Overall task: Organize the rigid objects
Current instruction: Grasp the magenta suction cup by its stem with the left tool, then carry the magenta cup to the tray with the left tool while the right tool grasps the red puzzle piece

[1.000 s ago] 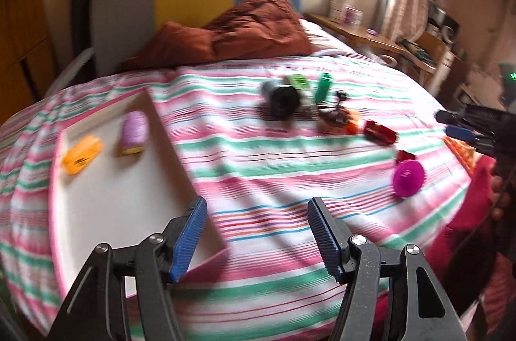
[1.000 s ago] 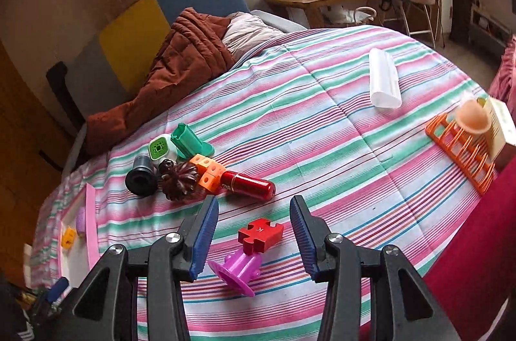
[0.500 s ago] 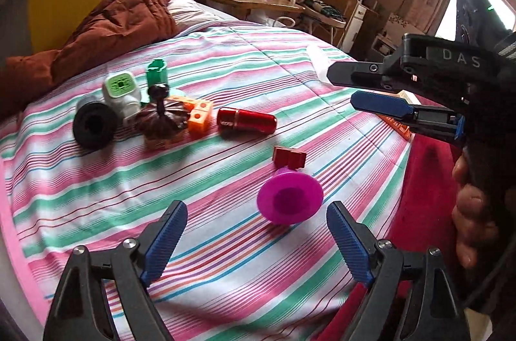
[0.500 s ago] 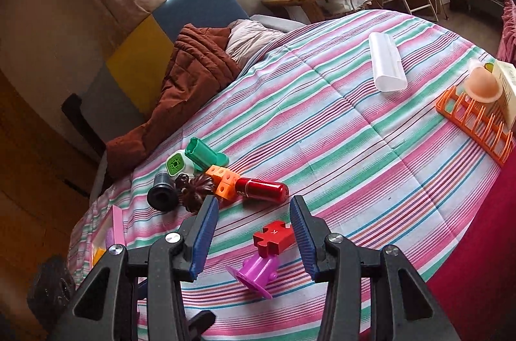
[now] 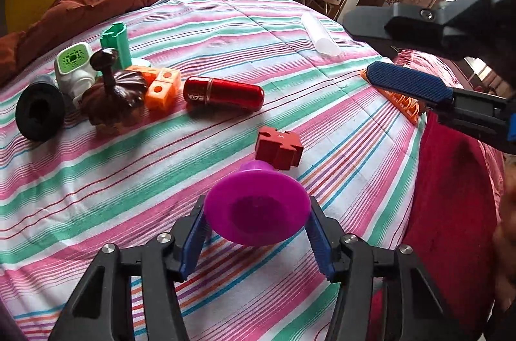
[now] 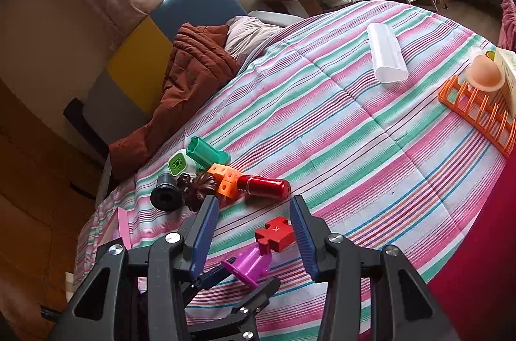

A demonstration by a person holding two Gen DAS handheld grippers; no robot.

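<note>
A purple flanged spool [image 5: 256, 207] lies on the striped bedspread [image 5: 135, 180] with its wide disc facing me. My left gripper [image 5: 256, 205] is closing on it, and both blue pads touch the disc's rim. A red puzzle-shaped block [image 5: 279, 147] sits just behind the spool. In the right wrist view my right gripper [image 6: 253, 231] hovers open above the red block [image 6: 274, 234], nothing pressed between its pads. Below it the left gripper [image 6: 248, 276] holds the spool [image 6: 246, 265].
Farther back lie a red capsule [image 5: 224, 94], orange cubes [image 5: 161, 86], a brown spinning top [image 5: 111, 96], a black cylinder [image 5: 40, 112] and green pieces [image 5: 116, 46]. A white case [image 6: 385, 55] and an orange rack [image 6: 477, 112] sit right. A pink tray edge [image 6: 124, 228] shows left.
My left gripper swung from the tray side over to the purple spool, opened wide, dropped around it and closed onto its rim. The right gripper stayed hovering open over the red block.
</note>
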